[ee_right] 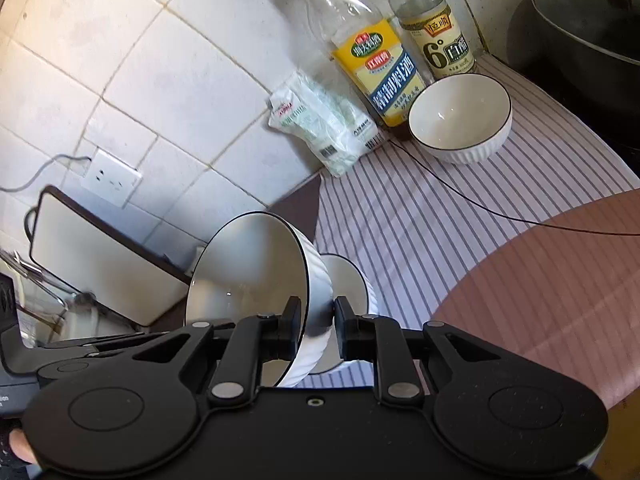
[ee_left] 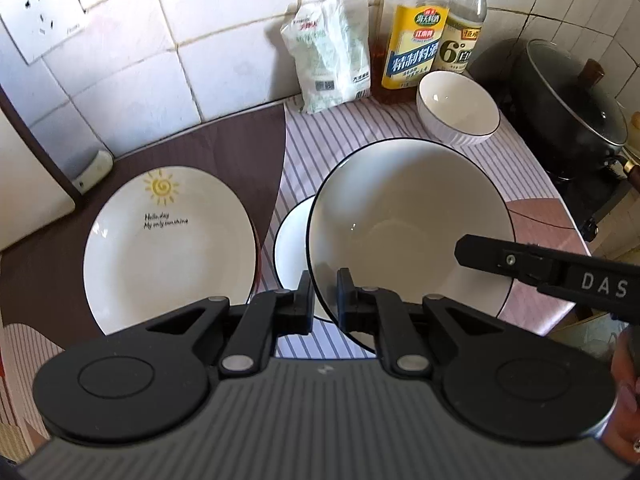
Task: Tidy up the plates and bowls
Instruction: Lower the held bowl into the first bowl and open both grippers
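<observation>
Left wrist view has the left gripper (ee_left: 325, 294) pinched down tight on the near rim of a big white bowl with a thin black edge (ee_left: 400, 224), lifted and tipped above the counter. Under it sits a second black-rimmed bowl (ee_left: 292, 240) on the striped mat (ee_left: 360, 128), partly hidden. Just to the left, on the brown mat (ee_left: 200, 144), is a white plate with a yellow sun and "Hello, day / My only sunshine" (ee_left: 168, 248). The right gripper (ee_left: 464, 246) pokes in from the right side over the held bowl, so both tools are on the same one.

Right wrist view confirms it: the right gripper (ee_right: 317, 320) has its jaws nearly closed, clamped across the ribbed wall of the same bowl (ee_right: 256, 280), one finger inside and one outside. The bowl is tilted hard here, mouth facing left.

Further back, a small ribbed bowl (ee_right: 460, 120) stands upright on the striped mat, right beside a cooking wine bottle with a yellow label (ee_right: 372, 68) and a white vinegar bottle (ee_right: 436, 32). A white plastic packet (ee_right: 320, 120) leans on the tiled wall (ee_right: 140, 60). A dark lidded wok (ee_left: 576, 96) sits off to the right.
</observation>
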### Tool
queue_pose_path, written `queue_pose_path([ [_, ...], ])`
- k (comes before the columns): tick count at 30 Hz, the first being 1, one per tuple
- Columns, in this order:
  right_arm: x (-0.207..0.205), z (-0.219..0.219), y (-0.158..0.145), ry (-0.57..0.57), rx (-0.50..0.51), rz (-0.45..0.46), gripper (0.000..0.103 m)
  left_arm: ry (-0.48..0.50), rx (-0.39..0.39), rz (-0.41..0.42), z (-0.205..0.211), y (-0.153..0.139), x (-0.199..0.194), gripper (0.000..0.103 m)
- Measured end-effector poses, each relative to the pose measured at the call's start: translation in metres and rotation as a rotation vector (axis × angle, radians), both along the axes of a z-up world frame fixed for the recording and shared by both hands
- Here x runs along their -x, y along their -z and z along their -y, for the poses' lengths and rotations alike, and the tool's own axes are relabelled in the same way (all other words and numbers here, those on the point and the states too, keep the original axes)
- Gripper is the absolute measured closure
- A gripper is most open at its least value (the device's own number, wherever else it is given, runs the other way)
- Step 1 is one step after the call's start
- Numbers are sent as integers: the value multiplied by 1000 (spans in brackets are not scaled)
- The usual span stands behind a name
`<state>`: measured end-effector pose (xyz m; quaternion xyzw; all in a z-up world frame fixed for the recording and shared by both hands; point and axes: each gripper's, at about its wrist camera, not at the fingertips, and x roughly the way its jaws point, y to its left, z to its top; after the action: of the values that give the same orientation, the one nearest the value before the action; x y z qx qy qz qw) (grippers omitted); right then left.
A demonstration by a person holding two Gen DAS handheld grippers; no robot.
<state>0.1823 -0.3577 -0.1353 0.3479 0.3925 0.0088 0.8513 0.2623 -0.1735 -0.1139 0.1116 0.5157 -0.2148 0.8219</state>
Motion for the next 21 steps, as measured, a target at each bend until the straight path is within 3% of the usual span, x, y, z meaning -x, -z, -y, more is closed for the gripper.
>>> queue_pose_path([
  [5,-6,-6,10,-23,39,-19,81,-9,-15,3,-4,12,-3,94],
  [13,-25,-11,27,-36,44,-64,81,-34,-25,-51,-9,34,-21,94],
  [21,-45,-13,46,-32,37,-135,81,-29,-85,-122,-6,55,-35,92],
])
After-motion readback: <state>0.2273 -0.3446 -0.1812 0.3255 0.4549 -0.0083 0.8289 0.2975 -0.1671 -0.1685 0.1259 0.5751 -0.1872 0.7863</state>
